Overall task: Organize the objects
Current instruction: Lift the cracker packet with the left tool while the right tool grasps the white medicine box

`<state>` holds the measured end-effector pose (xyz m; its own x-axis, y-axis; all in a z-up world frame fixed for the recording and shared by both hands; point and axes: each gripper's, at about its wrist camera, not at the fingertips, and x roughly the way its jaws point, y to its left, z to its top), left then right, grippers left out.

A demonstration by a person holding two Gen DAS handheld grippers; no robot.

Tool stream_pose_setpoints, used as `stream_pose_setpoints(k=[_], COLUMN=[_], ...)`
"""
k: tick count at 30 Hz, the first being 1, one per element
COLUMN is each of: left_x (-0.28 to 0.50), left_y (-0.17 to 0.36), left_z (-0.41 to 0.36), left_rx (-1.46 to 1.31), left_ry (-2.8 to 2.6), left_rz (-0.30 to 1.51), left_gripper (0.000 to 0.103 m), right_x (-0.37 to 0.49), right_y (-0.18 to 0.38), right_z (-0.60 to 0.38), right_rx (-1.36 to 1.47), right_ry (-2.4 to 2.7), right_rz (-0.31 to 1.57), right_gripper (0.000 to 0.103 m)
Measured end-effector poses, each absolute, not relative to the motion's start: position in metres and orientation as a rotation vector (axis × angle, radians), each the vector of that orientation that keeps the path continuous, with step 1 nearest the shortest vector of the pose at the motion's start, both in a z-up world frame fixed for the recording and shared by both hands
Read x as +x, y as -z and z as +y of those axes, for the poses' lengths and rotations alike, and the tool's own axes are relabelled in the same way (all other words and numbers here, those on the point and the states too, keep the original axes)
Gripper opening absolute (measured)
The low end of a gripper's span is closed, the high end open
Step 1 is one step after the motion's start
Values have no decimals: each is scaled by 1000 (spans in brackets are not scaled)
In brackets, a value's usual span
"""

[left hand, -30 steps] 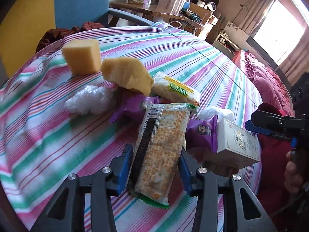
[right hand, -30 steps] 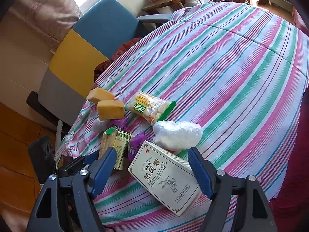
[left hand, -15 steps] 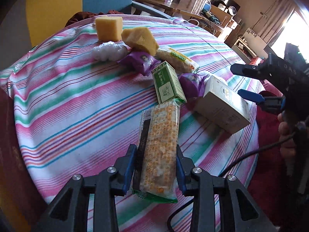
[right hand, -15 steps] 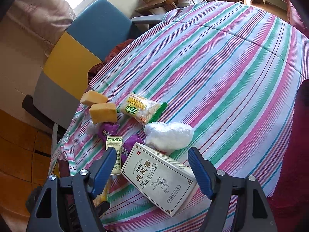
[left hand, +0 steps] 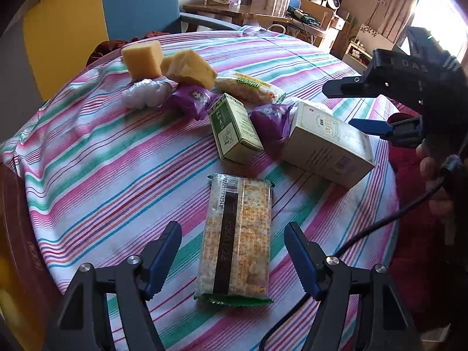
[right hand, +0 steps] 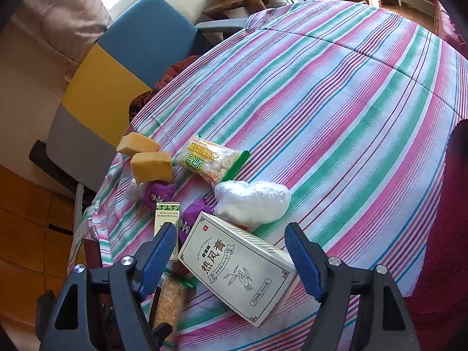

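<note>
A cracker pack [left hand: 237, 234] lies flat on the striped tablecloth [left hand: 102, 175], between the fingers of my open left gripper [left hand: 234, 257], not gripped. It also shows in the right wrist view [right hand: 171, 301]. My right gripper [right hand: 231, 260] is open, hovering above a large white box [right hand: 237, 269]; that box also shows in the left wrist view [left hand: 327, 143]. Behind lie a small green box [left hand: 234, 128], two purple packets [left hand: 191, 101], two yellow sponges [left hand: 143, 58], a snack bag [right hand: 210, 161] and a white plastic wad [right hand: 251, 201].
A blue and yellow chair [left hand: 96, 23] stands behind the table. A wooden desk [left hand: 234, 14] with boxes is at the back. A dark red sofa [right hand: 444, 307] lies off the table's right edge. A small white wad [left hand: 144, 95] lies by the sponges.
My left gripper has opened and let go of the cracker pack, which now lies on the cloth. The right gripper has stayed open over the white box.
</note>
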<state>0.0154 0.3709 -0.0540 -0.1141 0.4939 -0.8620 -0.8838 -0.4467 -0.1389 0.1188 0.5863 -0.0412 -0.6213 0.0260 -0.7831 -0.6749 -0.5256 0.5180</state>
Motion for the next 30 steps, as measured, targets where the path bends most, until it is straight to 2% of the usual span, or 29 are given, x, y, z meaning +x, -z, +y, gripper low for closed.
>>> stream_pose_setpoints(k=[3,6,11,17,24,25,28,30], left_x=[10,12,14,17,26,26,26,28], left_y=[68,69,69,69,68,68,69,69], left_z=[376,369,350,333,328,327,323,323], left_rx=[-1177,-1138,-1135,-1155,-1127,-1125,-1115,-1104], left_ry=[-1723,-1745,-1767,-1795,-1826,-1830,-1844,-1856], left_rz=[498,494,442,382,394,388,366,366], left_gripper=[53,48,48,48,48,48,48,48], right_x=[117,114,98,78,68,67,66,65], right_y=[43,46,52,57,66,67,68,71], right_z=[586,584,569,541,523,522,519,518], right_rx=[-1055,-1087,-1221,-1399,-1536,-1549,-1568,-1590], right_ry=[-2177,-2181,-2222,-2268,-2236,-2231,-2219,-2212], right_rz=[1196,1193,1149,971,788,774,730,715], right_gripper=[78,78,79,79,79,78,64,60])
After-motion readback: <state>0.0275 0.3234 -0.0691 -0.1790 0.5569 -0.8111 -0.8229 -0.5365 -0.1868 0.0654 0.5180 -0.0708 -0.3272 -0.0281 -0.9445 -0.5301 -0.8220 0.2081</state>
